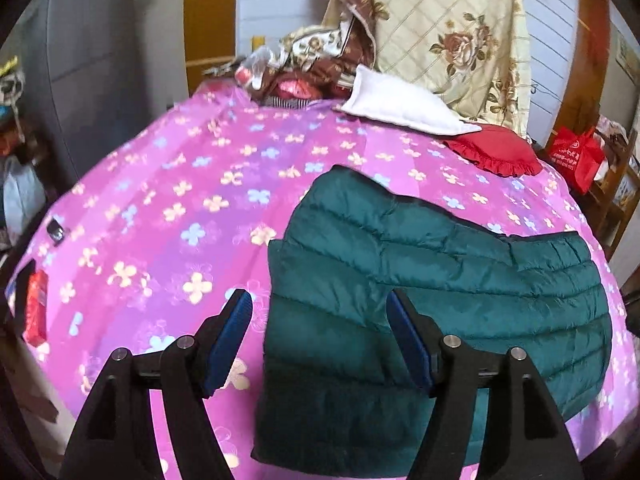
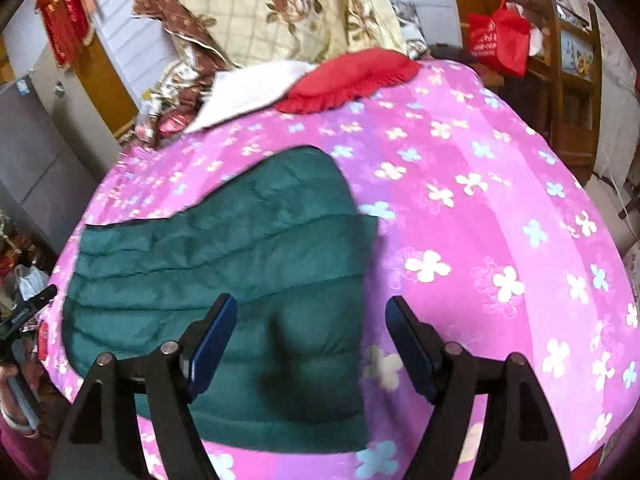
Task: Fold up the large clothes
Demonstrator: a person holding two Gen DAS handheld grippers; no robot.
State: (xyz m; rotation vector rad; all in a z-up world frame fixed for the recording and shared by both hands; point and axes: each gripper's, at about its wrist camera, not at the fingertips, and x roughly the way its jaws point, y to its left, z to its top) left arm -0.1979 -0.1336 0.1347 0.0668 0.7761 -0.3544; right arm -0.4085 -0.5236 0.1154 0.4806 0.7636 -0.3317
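A dark green quilted down jacket (image 1: 420, 292) lies folded on the pink flowered bedspread (image 1: 160, 208). It also shows in the right wrist view (image 2: 224, 264) on the bedspread (image 2: 480, 208). My left gripper (image 1: 320, 308) is open and empty, held above the jacket's left edge. My right gripper (image 2: 312, 312) is open and empty, held above the jacket's right edge. Part of the left gripper (image 2: 24, 312) shows at the left edge of the right wrist view, in the person's hand.
A white pillow (image 1: 396, 104), a red frilled cushion (image 1: 496, 152) and a heap of floral quilts (image 1: 448, 28) lie at the head of the bed. A red bag (image 1: 576, 156) stands on wooden furniture beside it. A red packet (image 1: 36, 308) lies at the bed's left edge.
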